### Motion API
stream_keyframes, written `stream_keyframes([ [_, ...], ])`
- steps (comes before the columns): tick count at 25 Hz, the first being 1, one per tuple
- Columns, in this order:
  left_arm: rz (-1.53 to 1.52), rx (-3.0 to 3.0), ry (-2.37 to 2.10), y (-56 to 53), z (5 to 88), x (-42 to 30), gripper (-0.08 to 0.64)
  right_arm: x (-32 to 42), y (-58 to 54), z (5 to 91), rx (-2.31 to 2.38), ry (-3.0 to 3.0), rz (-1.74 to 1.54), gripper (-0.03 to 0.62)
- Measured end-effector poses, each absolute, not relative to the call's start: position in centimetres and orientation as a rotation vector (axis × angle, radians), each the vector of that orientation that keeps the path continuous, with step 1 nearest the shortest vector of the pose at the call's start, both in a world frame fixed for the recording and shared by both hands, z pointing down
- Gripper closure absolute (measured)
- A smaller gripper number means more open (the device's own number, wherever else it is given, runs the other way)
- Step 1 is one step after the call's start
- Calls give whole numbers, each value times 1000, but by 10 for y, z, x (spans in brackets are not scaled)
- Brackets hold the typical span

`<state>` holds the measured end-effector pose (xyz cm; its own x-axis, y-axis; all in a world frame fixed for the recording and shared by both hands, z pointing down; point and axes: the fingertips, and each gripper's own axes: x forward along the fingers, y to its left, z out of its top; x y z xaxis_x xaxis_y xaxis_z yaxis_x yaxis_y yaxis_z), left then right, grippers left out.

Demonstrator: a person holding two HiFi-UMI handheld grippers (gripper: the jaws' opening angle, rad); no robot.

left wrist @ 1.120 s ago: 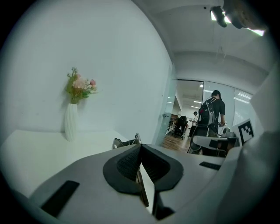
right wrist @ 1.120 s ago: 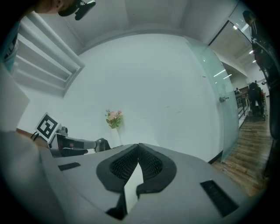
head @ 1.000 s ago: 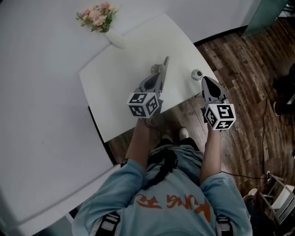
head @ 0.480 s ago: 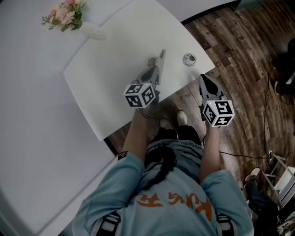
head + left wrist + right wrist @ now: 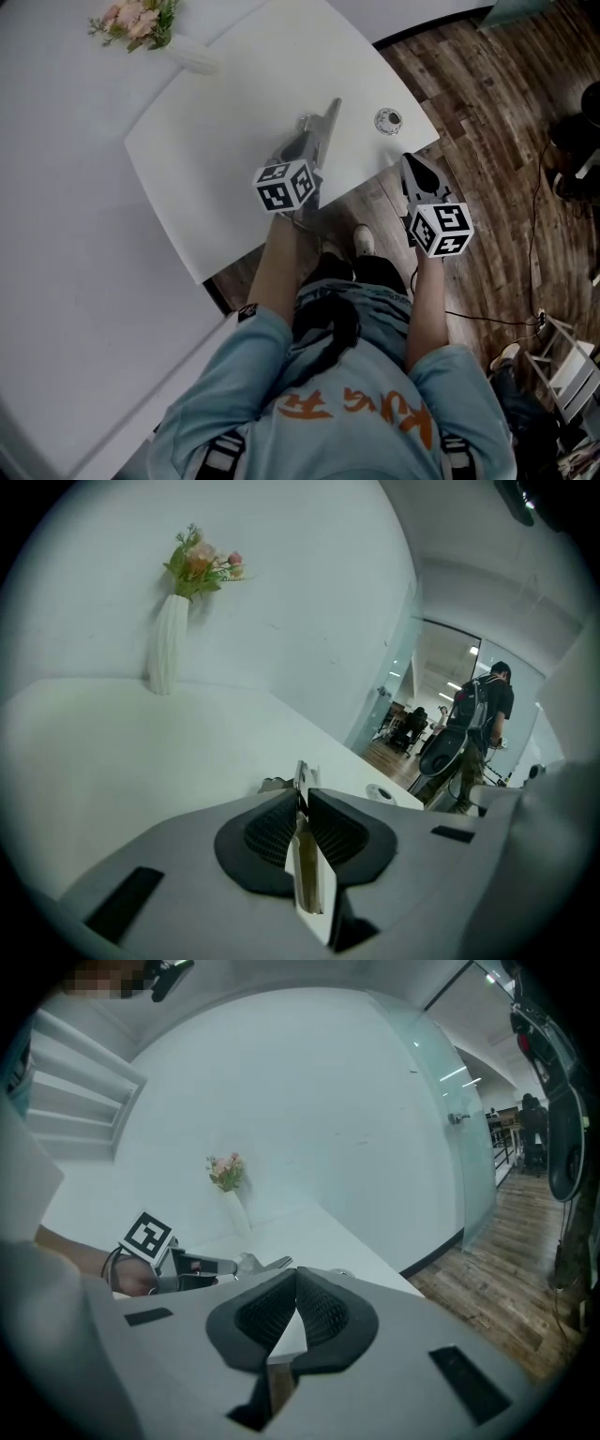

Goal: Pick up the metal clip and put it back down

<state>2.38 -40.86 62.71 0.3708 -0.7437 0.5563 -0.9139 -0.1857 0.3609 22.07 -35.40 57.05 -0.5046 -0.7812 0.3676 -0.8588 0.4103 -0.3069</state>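
Lowered tableward, the left gripper (image 5: 314, 142) has just been easing its jaws, the clip (image 5: 328, 117) still pinched and pointing to 1 o'clock. This looks like the put-down step; next, open fully and back off. The right gripper (image 5: 409, 164), at 4 o'clock, is closed and empty.

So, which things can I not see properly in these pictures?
Metal clip: in the left gripper view only a thin edge shows between the jaws of the left gripper, which have just been opening; whether the pads press on it cannot be told.
Small round thing on the table: too small in the head view to name.
Flowers in the vase: cut off by the top edge of the head view.
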Motion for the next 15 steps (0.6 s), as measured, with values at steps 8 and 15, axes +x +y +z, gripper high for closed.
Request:
stream_keyframes([
  [8,246,1836,-1449,-391,628,1,374,213,-338,553,1429,-2521,642,580],
  [15,-46,1851,-1668,-356,529,-33,491,175,-330,513,1340,-2636,533,580],
])
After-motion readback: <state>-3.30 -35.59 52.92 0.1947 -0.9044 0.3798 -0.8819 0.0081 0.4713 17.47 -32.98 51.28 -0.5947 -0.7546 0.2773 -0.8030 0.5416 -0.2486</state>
